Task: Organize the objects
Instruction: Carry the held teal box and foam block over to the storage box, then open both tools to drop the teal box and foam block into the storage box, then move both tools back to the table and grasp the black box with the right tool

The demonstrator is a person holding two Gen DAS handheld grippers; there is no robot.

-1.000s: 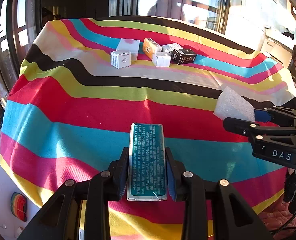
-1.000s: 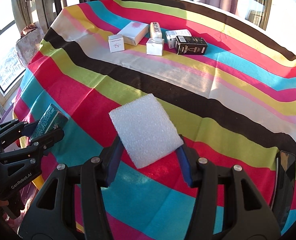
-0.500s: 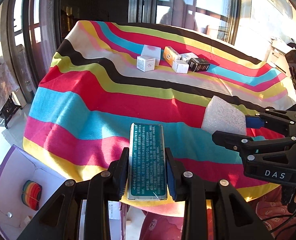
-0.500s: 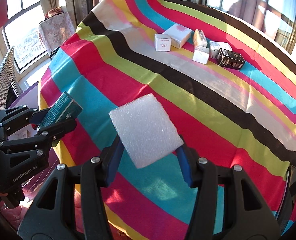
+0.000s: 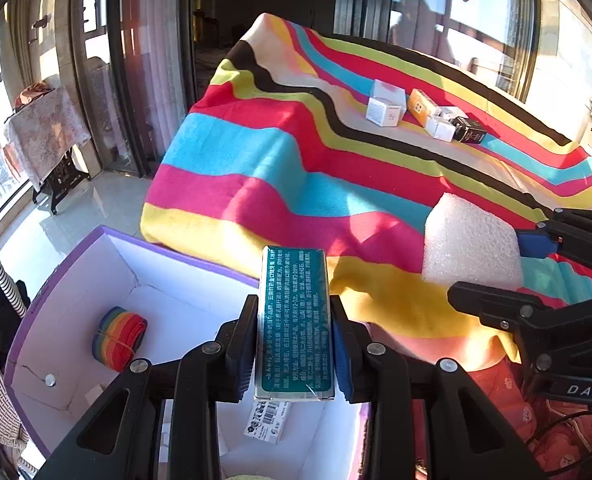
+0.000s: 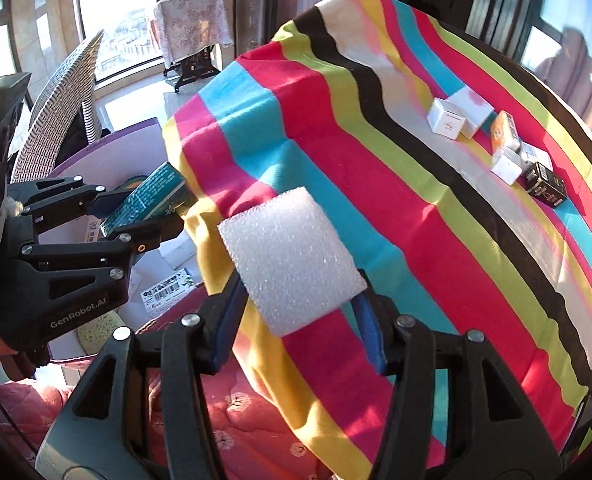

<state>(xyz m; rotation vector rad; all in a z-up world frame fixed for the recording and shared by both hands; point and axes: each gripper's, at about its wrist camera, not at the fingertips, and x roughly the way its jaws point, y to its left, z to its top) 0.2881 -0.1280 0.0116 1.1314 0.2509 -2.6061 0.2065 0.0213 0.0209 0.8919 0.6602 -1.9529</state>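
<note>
1. The teal carton is held over the open white box with purple rim, which sits on the floor just below the draped edge of the bench. The box lies directly under and ahead of the left gripper, so the drop is judged to be a short way down.
2. The carton's long axis runs along the left gripper's pointing line, with its far end tipped down toward the box.
3. The left jaws are clamped on the carton's long sides, with both pads pressed flat.
4. The white foam block is carried by the right gripper. It is seen over the bench's hanging edge, beside the box rather than above it. The left hand is nearer.
5. The right jaws are closed partway on the foam, gripped at its lower corners.
6. A rainbow bundle is already in the box. Small cartons are left on the bench top.
</note>
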